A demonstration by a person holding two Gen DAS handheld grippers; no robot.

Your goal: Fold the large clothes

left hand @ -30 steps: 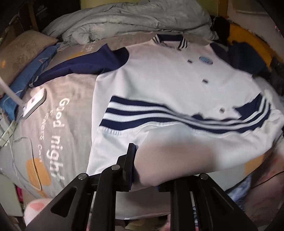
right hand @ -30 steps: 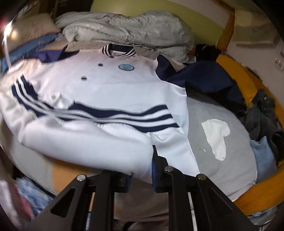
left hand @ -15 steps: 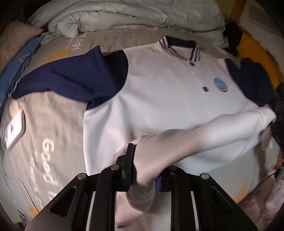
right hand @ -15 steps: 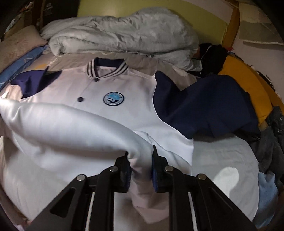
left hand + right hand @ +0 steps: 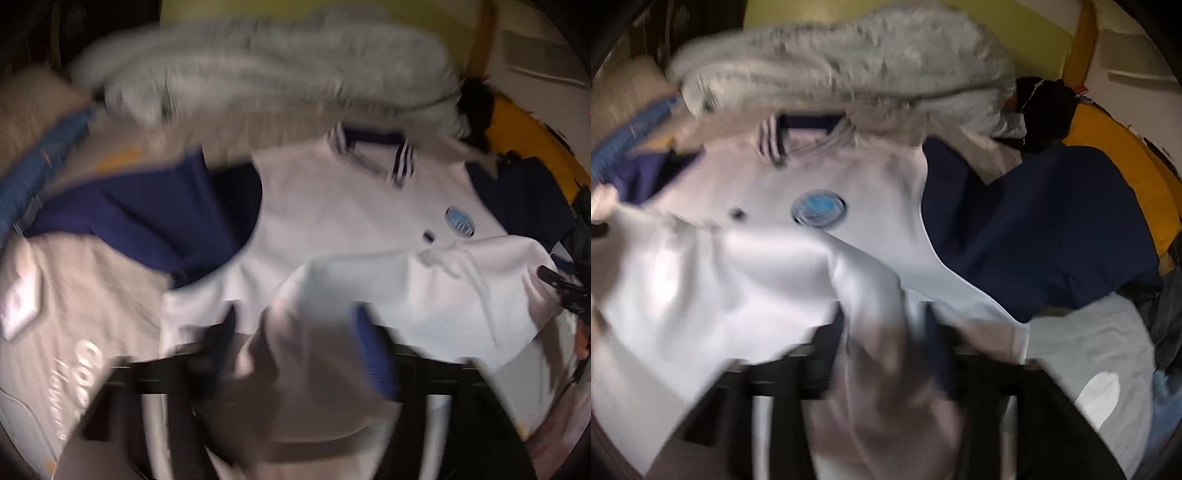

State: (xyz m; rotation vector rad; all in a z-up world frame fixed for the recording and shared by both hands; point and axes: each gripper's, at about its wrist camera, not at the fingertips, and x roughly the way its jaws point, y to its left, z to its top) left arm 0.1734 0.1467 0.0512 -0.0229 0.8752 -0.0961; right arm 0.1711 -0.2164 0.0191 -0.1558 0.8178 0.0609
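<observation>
Your left gripper (image 5: 295, 343) and right gripper (image 5: 882, 332) are opening around the folded-up hem of the jacket (image 5: 343, 206), seemingly soft, limp cloth that slumps, so take hold at seams or corners.

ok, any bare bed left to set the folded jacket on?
Grey sheet left of the jacket, up to the white device; more sheet right of it. Crowded behind: duvet, dark clothes.

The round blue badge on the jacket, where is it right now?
In the right wrist view, the round blue badge sits left of centre on the white jacket chest, below the striped collar and beside a dark button.
</observation>
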